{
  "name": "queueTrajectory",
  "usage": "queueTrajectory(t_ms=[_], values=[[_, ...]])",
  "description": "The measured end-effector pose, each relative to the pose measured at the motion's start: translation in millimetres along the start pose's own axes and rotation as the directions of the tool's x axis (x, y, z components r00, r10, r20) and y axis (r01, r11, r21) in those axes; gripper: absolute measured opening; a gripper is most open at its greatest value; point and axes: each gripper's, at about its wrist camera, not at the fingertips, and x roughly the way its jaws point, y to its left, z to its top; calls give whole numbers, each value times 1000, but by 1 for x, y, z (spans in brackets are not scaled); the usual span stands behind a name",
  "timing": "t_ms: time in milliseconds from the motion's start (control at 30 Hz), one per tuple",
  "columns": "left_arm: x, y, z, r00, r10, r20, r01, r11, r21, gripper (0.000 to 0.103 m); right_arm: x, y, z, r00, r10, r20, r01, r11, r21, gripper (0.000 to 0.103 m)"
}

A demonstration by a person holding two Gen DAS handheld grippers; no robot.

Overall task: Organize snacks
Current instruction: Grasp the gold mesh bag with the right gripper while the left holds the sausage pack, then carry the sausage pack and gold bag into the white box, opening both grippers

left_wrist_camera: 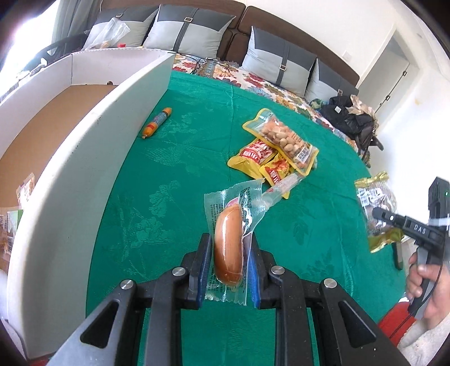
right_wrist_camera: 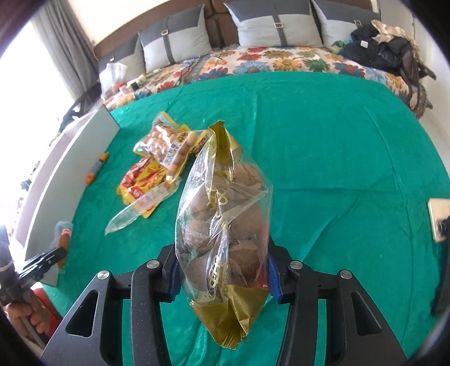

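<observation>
My left gripper is shut on a sausage in a clear wrapper, held above the green cloth. My right gripper is shut on a clear bag with gold trim full of round brown cakes, also lifted off the cloth. That bag and the right gripper show at the right edge of the left wrist view. A packet of peanuts lies on yellow-red snack packets mid-cloth. A small orange sausage stick lies beside the white box wall.
The open white cardboard box stands at the left with some packets inside it. Grey cushions and a flowered sheet lie beyond the cloth. Dark clothes are piled at the far right. A phone-like object lies at the right edge.
</observation>
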Motion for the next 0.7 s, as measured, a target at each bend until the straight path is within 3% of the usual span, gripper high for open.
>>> queueTrajectory(t_ms=[167,300,433,533,700], values=[[-37,-6,8,996,-66,54,67,998,-17,23,-33,16,-14,993,101,65,-103,994,24,50],[-73,-5,16,989,-99,111,102,995,-21,23,-53,36,-11,961,254,113,-262,963,61,50],[-111,13,25,979,-120,168,130,990,-55,23,-61,74,-7,935,339,103,-343,939,29,50],[-141,41,36,972,-97,212,118,989,-86,23,-66,117,-3,919,387,81,-385,922,-44,50],[-181,108,54,962,49,268,-9,989,-149,23,-66,205,9,873,486,39,-474,865,-164,50]])
